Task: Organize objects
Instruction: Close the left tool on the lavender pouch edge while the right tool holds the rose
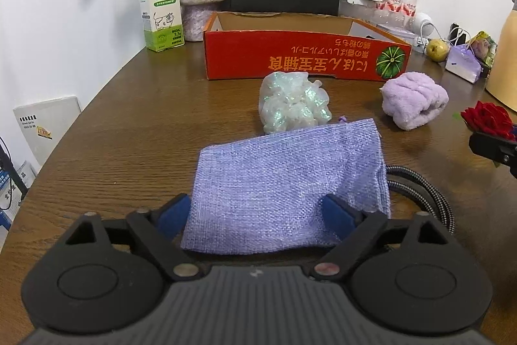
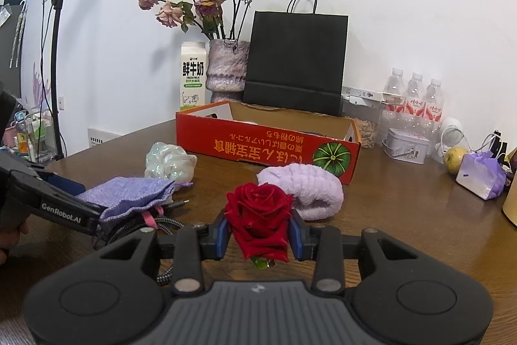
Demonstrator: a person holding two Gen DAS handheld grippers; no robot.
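Pouch [image 1: 284, 183]: we see lilac, with a coarse woven texture.
Rose [image 2: 258, 217]: deep red.
Towel [image 1: 415, 99]: pale purple, fluffy.
Box [image 1: 303, 55]: red-orange, with orange lettering and a green striped pumpkin picture.
Plastic wrap [image 1: 294, 105]: we note a clear, iridescent sheen.
Milk carton [image 1: 160, 2]: white and green, with a cow drawing.
Bag [image 2: 295, 60]: black.
Table [image 1: 129, 131]: brown wood grain.
Finger pads [image 2: 295, 236]: blue.

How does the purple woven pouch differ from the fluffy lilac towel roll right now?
The purple woven pouch lies flat with a coarse weave; the lilac towel roll is bundled up, thick and fluffy. The pouch sits between the left gripper's wide-set fingers; the towel roll lies free, no gripper around it. The pouch covers part of a braided cable; the towel roll rests directly on the wooden table. Both are purple fabric, outside the red box.
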